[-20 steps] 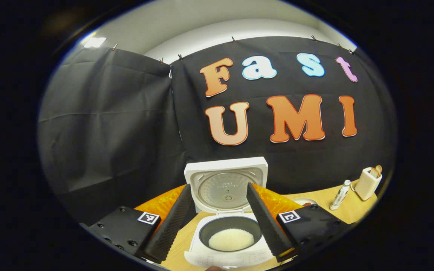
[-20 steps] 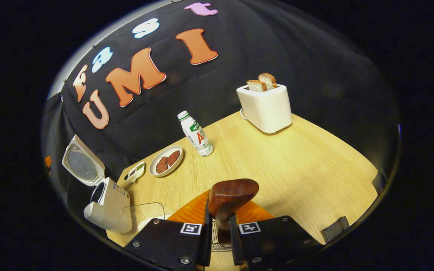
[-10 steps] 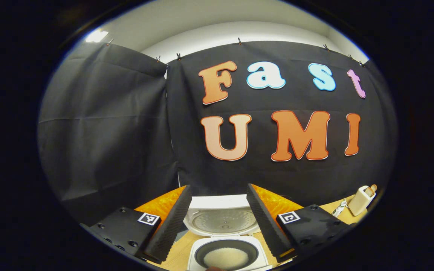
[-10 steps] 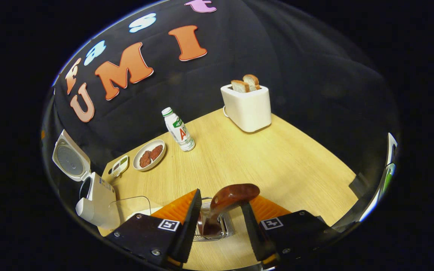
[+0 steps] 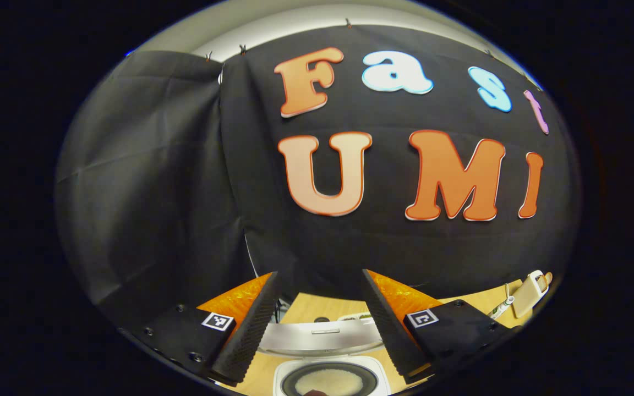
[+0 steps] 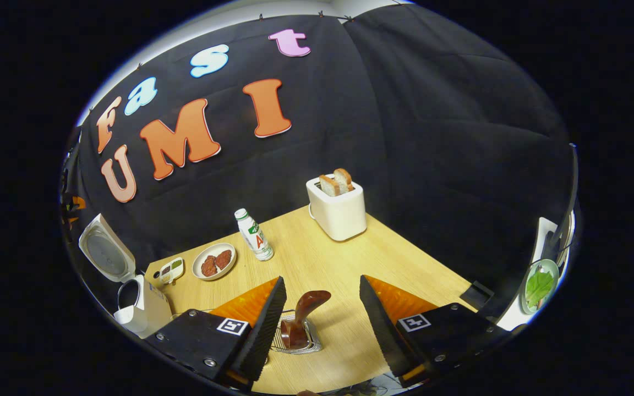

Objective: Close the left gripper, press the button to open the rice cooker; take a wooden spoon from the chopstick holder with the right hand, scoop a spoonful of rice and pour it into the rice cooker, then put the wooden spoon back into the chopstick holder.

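Note:
In the right gripper view the wooden spoon (image 6: 305,311) stands bowl-up in the wire chopstick holder (image 6: 296,344) on the table. My right gripper (image 6: 322,279) is open above and behind it, one finger on each side, touching nothing. The white rice cooker (image 6: 140,313) stands at far left with its lid (image 6: 103,253) raised. In the left gripper view my left gripper (image 5: 320,273) is open above the cooker; between the fingers I see the lid's edge (image 5: 322,336) and, below it, the pot with white rice (image 5: 329,379).
On the wooden table (image 6: 405,264) stand a white toaster (image 6: 339,212) with bread, a small bottle (image 6: 253,234), a plate with meat patties (image 6: 215,262) and a small sauce dish (image 6: 173,270). A plate with a green leaf (image 6: 540,286) sits at far right.
My right gripper opened, let go of the spoon into the holder and drew back up. The left gripper view rose, so the cooker slid to the bottom edge.

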Available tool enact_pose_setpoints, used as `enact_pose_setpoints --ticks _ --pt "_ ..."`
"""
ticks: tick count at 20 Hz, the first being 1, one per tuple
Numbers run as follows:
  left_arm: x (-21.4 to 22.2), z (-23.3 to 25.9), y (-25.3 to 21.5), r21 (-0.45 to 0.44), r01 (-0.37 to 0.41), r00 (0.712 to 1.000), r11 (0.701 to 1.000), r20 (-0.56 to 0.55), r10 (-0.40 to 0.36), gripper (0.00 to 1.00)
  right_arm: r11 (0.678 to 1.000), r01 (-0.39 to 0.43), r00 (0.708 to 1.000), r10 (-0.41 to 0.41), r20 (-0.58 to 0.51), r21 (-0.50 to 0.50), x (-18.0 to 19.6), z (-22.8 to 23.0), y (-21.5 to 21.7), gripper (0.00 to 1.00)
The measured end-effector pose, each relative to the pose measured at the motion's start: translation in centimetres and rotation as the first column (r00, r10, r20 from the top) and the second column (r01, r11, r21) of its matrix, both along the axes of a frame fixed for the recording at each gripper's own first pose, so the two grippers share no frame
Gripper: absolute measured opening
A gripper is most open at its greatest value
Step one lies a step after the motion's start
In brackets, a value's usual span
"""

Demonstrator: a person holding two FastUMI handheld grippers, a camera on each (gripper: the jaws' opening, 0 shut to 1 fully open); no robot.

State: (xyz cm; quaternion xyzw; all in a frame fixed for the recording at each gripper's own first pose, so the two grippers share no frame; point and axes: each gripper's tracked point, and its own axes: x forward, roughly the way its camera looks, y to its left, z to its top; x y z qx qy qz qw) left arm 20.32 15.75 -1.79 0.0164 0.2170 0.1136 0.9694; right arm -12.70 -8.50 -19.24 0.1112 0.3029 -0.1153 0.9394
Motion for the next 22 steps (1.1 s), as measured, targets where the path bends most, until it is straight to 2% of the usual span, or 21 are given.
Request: enact_pose_setpoints --ticks 1,2,3,6,7,9,10,13,16,17,19,22 --pt "0.7 -1.2 0.2 -0.078 -0.031 0.998 0.996 -0.049 0.027 0.98 1.0 0.009 1.0 -0.009 0.009 -0.009 -0.5 0.8 -0.4 0.84" --pt "1.2 -2.5 0.7 -0.143 -0.075 0.992 0.987 -0.109 0.06 0.95 1.0 0.011 1.0 -0.011 0.018 -0.016 -0.9 1.6 -0.5 0.84" --pt "0.9 -3.3 1.3 -0.161 -0.105 0.985 0.981 -0.154 0.08 0.95 1.0 0.016 0.999 -0.016 0.028 -0.025 -1.2 2.2 -0.6 0.84" --pt "0.6 -6.8 1.8 -0.102 -0.126 0.948 0.987 -0.305 0.09 0.96 0.999 0.032 0.998 -0.031 0.048 -0.032 -1.4 3.3 -1.1 0.84" --pt "0.6 -6.6 1.7 -0.09 -0.111 0.942 0.99 -0.326 0.077 0.99 0.999 0.031 0.998 -0.029 0.054 -0.027 -1.3 3.5 -1.2 0.84" --pt "0.0 -7.0 1.3 -0.061 -0.068 0.925 0.996 -0.378 0.04 0.96 1.0 0.018 0.998 -0.016 0.055 -0.024 -1.0 3.4 -1.1 0.84" --pt "-0.1 -7.2 0.7 -0.076 -0.044 0.919 0.996 -0.395 0.01 0.99 1.0 0.008 0.998 -0.007 0.055 -0.02 -0.8 3.4 -0.8 0.84" --pt "-2.7 -10.1 -2.1 -0.136 -0.007 0.864 0.991 -0.499 -0.062 0.97 0.999 -0.04 0.997 0.04 0.061 -0.004 0.1 3.3 0.5 0.84" --pt "-7.8 -13.4 -3.3 -0.128 -0.008 0.767 0.992 -0.637 -0.076 0.99 0.997 -0.079 0.995 0.079 0.063 0.005 0.6 3.2 1.3 0.84" --pt "-8.5 -14.1 -3.3 -0.102 0.023 0.768 0.995 -0.635 -0.083 0.99 0.996 -0.091 0.994 0.091 0.06 0.003 0.8 3.1 1.4 0.84" --pt "-10.4 -15.5 -3.3 -0.042 0.06 0.743 0.997 -0.665 -0.073 0.99 0.994 -0.114 0.992 0.113 0.055 0.002 0.9 3.1 1.5 0.84" --pt "-13.4 -18.0 -4.1 -0.025 0.068 0.702 0.997 -0.71 -0.066 0.98 0.991 -0.133 0.989 0.132 0.062 0.012 1.5 3.3 1.7 0.84"
